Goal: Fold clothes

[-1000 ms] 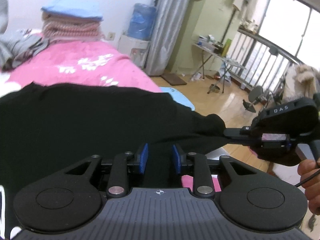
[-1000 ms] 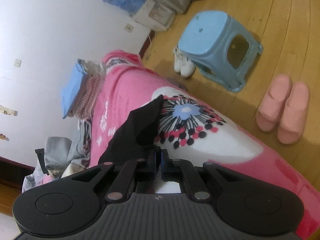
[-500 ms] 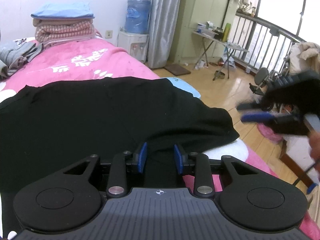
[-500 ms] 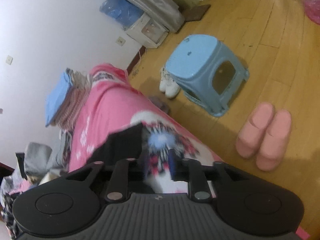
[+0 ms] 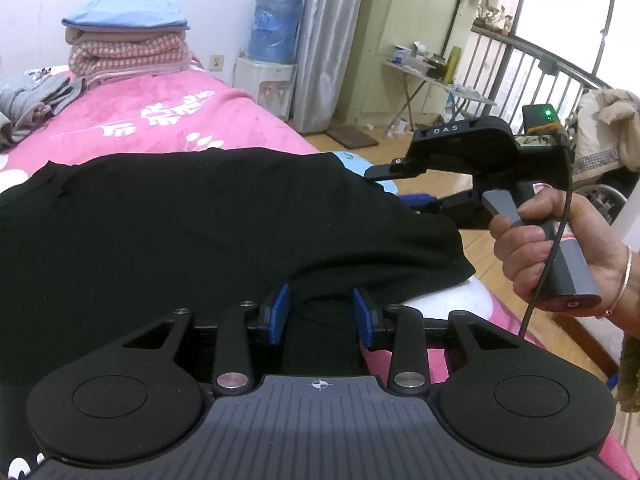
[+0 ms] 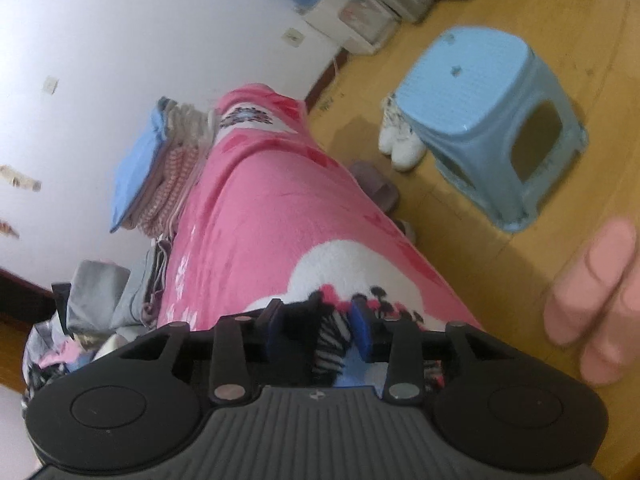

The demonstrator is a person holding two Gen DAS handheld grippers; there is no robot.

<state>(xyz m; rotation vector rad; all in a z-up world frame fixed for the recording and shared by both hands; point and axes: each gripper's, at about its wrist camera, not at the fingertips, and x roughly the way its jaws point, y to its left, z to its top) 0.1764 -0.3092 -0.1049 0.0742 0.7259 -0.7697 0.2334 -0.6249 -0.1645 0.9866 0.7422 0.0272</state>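
Opening over black garment (image 5: 208, 232) on pink bed (image 5: 160, 120), left gripper (image 5: 322, 312) jaws, right gripper (image 6: 316, 320) jaws opening, empty.

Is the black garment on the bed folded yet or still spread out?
Still mostly spread: the black garment lies flat and wide across the pink blanket, with only its right end doubled over near the bed edge.

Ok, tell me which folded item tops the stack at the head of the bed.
The plain blue folded cloth is on top; beneath it lie a beige layer and the pink checked blanket.
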